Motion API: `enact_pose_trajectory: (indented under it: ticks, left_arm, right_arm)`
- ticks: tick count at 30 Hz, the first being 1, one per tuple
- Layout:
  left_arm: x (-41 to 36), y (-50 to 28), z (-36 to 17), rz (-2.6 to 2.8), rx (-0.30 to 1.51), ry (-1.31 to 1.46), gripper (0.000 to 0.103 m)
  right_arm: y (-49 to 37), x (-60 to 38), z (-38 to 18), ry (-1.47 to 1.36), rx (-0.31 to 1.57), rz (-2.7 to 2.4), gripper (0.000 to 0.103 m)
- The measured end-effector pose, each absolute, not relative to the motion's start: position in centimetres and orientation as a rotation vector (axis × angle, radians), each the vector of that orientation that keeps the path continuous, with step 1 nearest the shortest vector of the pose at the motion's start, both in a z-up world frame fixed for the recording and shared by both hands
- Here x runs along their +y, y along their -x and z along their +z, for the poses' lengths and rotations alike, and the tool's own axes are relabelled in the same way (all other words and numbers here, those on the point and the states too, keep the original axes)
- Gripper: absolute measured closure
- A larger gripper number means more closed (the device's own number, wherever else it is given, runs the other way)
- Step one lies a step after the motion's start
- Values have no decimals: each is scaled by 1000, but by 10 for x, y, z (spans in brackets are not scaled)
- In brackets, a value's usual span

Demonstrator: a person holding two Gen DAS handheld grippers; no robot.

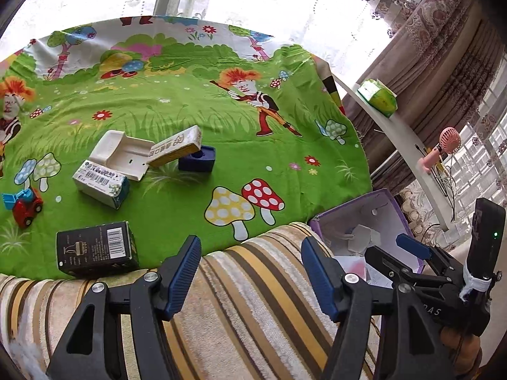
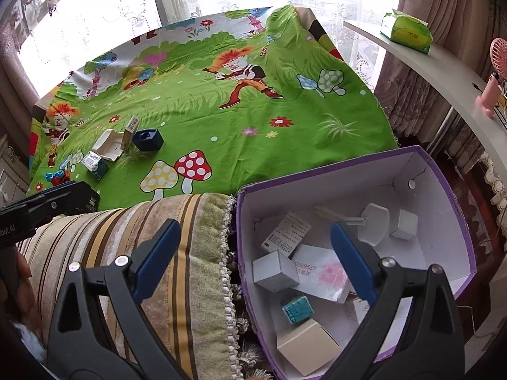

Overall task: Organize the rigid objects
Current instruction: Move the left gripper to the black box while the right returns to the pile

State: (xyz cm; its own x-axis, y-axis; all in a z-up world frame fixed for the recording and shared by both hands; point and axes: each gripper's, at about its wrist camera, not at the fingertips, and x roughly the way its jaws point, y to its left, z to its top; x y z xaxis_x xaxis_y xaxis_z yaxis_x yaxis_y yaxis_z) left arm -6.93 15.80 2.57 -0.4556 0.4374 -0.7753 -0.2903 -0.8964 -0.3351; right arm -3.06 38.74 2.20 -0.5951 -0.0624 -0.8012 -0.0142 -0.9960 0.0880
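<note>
The left gripper [image 1: 250, 272] is hanging with its jaws apart and nothing between them, over a striped cushion [image 1: 253, 300]. No earlier view is at hand, so only the gap itself can be told. Just ahead of its left finger a black box [image 1: 96, 250] is lying at the near edge of a green cartoon cloth [image 1: 196, 101]. Farther ahead and to the left, a white and teal carton [image 1: 101, 186] is sitting against a white tray [image 1: 122, 155]; a slim yellow and white box [image 1: 176, 147] is leaning with one end on the tray and the other on a dark blue block [image 1: 197, 158]. A red and blue toy truck [image 1: 23, 204] is standing off to the far left.

The right gripper [image 2: 255, 259] is also standing wide with nothing held, reaching over the seam between the cushion and a purple box [image 2: 450, 196]. Its right finger is hanging above the inside of that box, where small white cartons [image 2: 275, 270], a teal cube [image 2: 298, 309], a beige box [image 2: 307, 346] and a printed leaflet [image 2: 320, 272] are lying loosely together. Beyond the box, on a curved white shelf [image 2: 443, 63], a green tissue pack [image 2: 407, 31] and a pink fan [image 2: 499, 60] are resting.
</note>
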Motion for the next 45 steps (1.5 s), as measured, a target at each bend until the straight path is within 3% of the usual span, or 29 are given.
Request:
enact_pose_trajectory:
  ticks: [15, 32, 45]
  left_arm:
    - [67, 74, 5, 2493, -315, 1516, 23]
    - [73, 107, -15, 2482, -165, 1690, 9]
    - [74, 127, -34, 2436, -152, 1797, 9]
  right_arm:
    - [33, 352, 12, -1407, -53, -2695, 6]
    - [42, 341, 3, -1439, -28, -2652, 6]
    - [56, 329, 4, -1427, 5, -2631, 6]
